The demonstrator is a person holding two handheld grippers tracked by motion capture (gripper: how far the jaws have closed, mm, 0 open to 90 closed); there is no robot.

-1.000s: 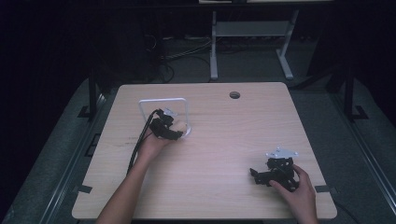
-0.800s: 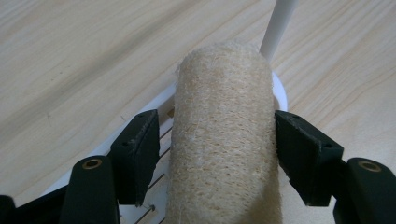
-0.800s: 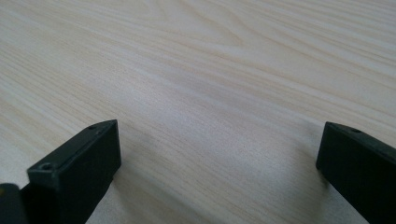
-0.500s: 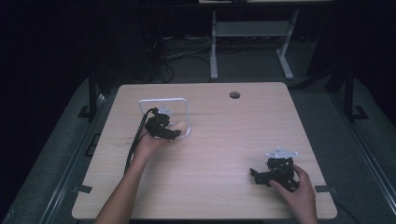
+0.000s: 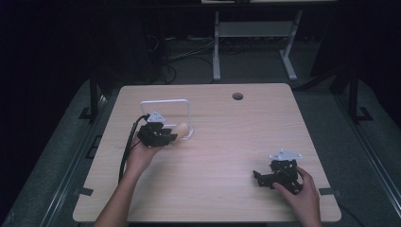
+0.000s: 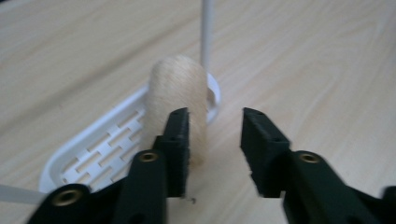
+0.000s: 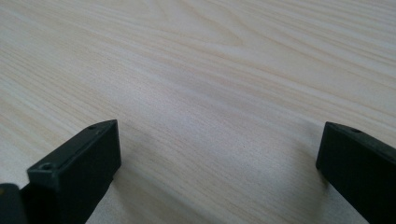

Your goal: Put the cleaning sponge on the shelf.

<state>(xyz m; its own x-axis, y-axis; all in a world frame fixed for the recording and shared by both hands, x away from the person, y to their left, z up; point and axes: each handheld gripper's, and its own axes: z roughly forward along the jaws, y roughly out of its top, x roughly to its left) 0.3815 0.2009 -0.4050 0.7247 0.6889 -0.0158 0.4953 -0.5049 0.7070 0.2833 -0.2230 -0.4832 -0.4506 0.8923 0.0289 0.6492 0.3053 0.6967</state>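
Beyond the left gripper (image 6: pixel 215 140), past its left jaw tip, stands the beige wooden cylinder (image 6: pixel 178 105); the jaws, just closing, hold nothing between them.

pale wooden roll (image 6: pixel 178 95) beside left finger, white slotted tray (image 6: pixel 109 144), fingers just closing

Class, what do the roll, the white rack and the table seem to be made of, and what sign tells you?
Roll: pale beige with a fine fibrous, matt surface; wound thread or wood, hard to tell.
Rack: glossy white moulded base with slots, probably plastic; its thin white frame may be coated wire.
Table: light wood grain, smooth and matt, likely laminate.
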